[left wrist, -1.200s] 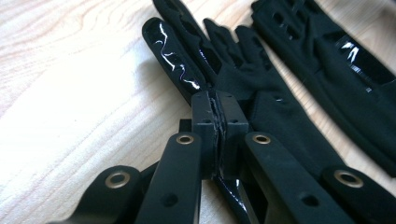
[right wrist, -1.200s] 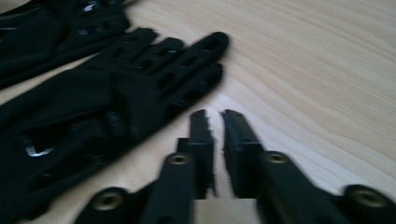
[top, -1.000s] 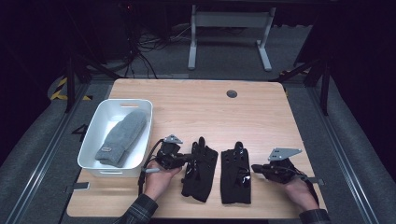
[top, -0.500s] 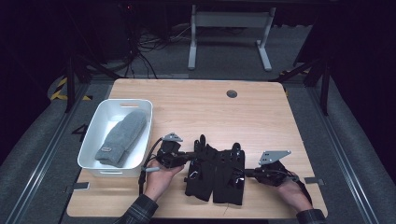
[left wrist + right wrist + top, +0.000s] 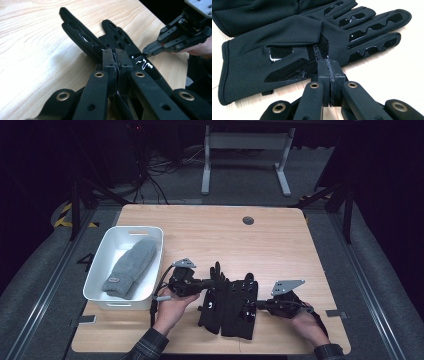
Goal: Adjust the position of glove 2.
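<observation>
Nearest the person, the left gripper (image 5: 212, 282) and the right gripper (image 5: 256, 304) met over two black gloves at the front middle of the table (image 5: 280, 245). The left gripper's jaws were pressed together on a fold of the left glove (image 5: 212, 302), and the right gripper's jaws were pinched on the edge of the right glove (image 5: 239, 307). The gloves lay between the two hands, the right one partly over the left, cuffs toward the person and fingers pointing away, so their long axes ran near to far and each gripper came in from its own side across that axis. Each hand was nearest its own glove; any further stacking would probably turn on drawing the right glove leftward. The gloves were thin dark fabric with glossy grip patches on palm and fingers. Farther left stood a white bin (image 5: 100, 270) holding a grey mitten (image 5: 131, 267), well apart from the gloves.
</observation>
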A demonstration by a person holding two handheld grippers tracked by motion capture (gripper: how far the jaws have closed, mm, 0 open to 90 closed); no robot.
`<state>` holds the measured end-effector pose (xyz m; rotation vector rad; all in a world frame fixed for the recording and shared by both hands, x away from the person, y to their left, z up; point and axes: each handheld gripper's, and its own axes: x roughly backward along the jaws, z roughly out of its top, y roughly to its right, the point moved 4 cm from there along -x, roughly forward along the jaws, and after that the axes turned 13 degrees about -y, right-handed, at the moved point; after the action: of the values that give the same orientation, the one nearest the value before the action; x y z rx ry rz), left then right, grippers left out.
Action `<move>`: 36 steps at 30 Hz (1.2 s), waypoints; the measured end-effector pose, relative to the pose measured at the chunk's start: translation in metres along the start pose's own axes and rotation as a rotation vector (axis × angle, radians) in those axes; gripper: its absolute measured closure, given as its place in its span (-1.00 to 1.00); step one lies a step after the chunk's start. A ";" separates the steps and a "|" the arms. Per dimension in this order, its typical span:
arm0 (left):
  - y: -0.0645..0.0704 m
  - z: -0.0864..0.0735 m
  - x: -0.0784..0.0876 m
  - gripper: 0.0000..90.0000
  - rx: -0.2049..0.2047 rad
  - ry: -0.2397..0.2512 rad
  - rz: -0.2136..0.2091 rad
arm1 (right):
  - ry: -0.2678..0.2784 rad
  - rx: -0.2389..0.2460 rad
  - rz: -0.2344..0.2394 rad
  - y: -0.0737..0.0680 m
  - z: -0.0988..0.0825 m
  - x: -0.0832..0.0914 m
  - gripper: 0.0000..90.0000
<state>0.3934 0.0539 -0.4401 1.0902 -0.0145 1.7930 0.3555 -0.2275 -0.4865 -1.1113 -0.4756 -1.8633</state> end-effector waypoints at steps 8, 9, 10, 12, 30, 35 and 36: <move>0.009 0.007 -0.003 0.96 -0.026 0.005 -0.028 | 0.003 0.008 0.014 -0.003 0.009 -0.006 1.00; 0.010 0.008 -0.004 0.96 -0.026 0.004 -0.030 | 0.000 0.011 0.013 -0.002 0.011 -0.007 1.00; 0.011 0.009 -0.005 0.96 -0.033 0.002 -0.034 | -0.001 0.012 0.012 -0.003 0.012 -0.008 1.00; 0.013 0.011 -0.007 0.96 -0.037 0.003 -0.037 | 0.000 0.015 0.015 -0.002 0.015 -0.010 1.00; 0.019 0.016 -0.034 0.97 -0.049 -0.046 -0.046 | -0.008 0.056 0.036 -0.014 0.038 -0.031 1.00; 0.021 0.015 -0.046 0.97 -0.060 -0.071 -0.038 | -0.008 0.069 0.038 -0.018 0.045 -0.036 1.00; 0.021 0.015 -0.048 0.97 -0.062 -0.075 -0.036 | -0.011 0.072 0.038 -0.019 0.046 -0.037 1.00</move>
<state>0.3924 0.0008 -0.4544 1.1063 -0.0942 1.7082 0.3700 -0.1678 -0.4915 -1.0761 -0.5208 -1.7945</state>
